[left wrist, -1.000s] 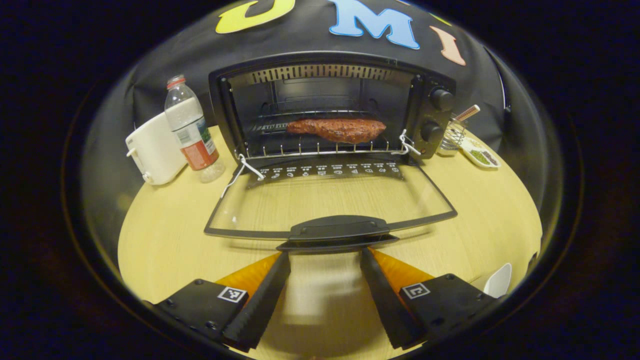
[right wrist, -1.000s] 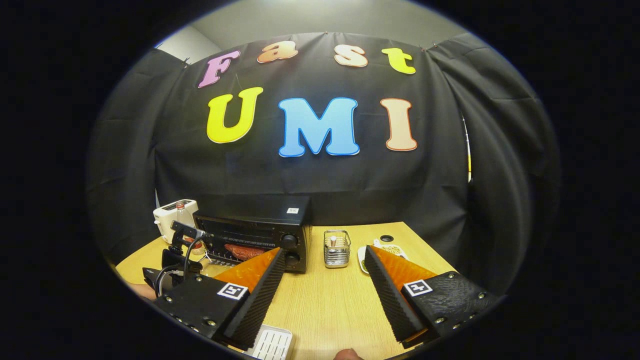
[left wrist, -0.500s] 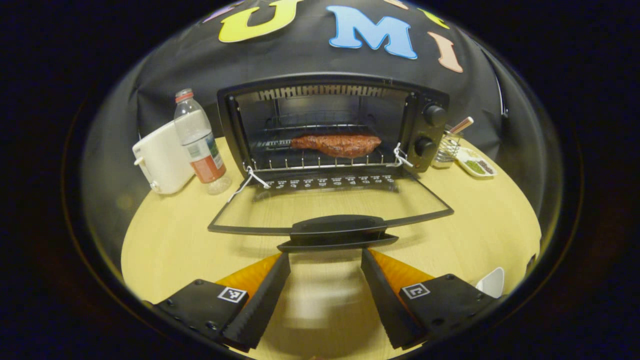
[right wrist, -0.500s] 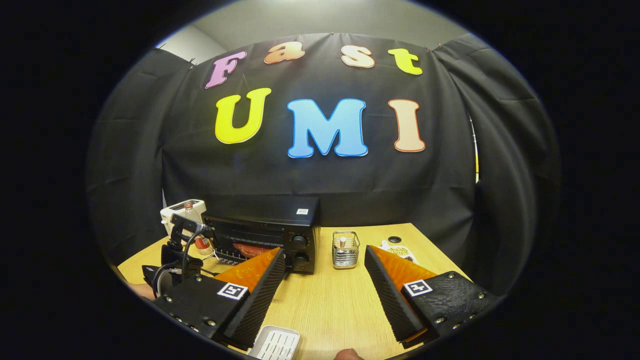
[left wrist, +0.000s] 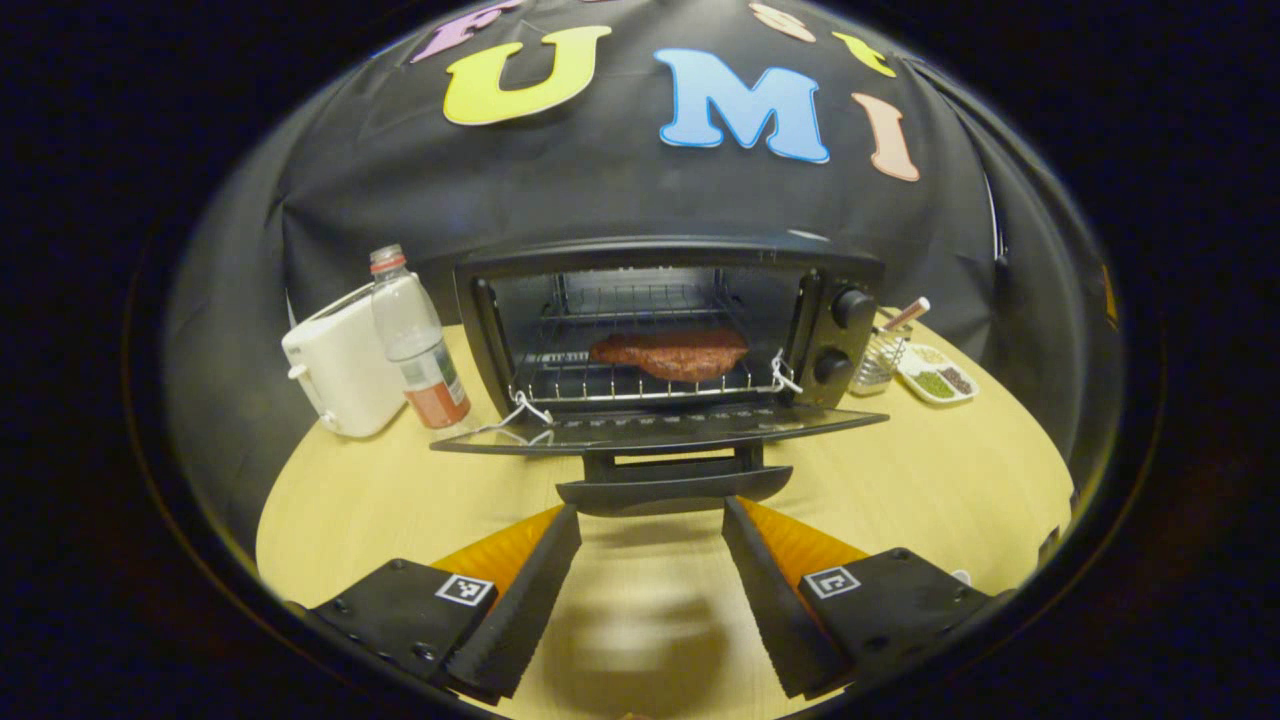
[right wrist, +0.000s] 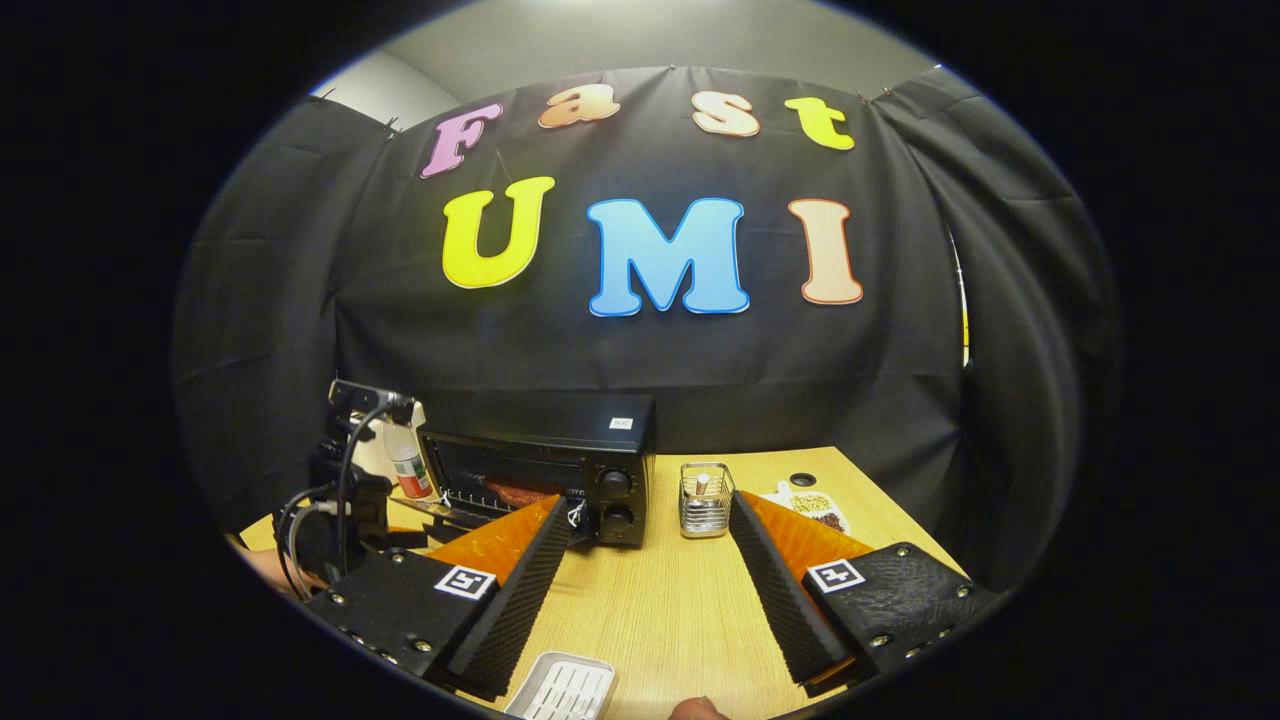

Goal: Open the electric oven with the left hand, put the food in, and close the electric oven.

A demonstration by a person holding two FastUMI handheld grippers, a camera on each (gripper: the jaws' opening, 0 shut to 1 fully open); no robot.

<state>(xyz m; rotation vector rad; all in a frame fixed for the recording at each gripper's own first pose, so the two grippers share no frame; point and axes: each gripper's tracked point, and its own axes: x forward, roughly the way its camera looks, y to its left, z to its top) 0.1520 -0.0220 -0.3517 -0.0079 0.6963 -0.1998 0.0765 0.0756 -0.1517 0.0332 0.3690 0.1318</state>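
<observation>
Since a second ago the left claw [left wrist: 650, 525], spread wide and holding nothing, has dropped beneath the door handle [left wrist: 675, 490], lifting the door [left wrist: 660, 430] nearly level. Just beyond, the food [left wrist: 668, 355] lies on the oven [left wrist: 670, 330] rack. Unclamped, the handle could slip off the fingers [left wrist: 530, 590] and the door fall back onto the table [left wrist: 960, 470]. The right claw [right wrist: 645, 545] hangs empty, spread wide.

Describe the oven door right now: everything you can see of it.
The oven door is a dark-framed glass panel hinged along its bottom edge, seen almost edge-on in the left gripper view, hanging roughly level over the table. A black bar handle sits at its free edge, just ahead of the left gripper, whose open fingers flank it without pressing. White string lies near the hinge corner. Behind it, the meat rests on the rack.
</observation>
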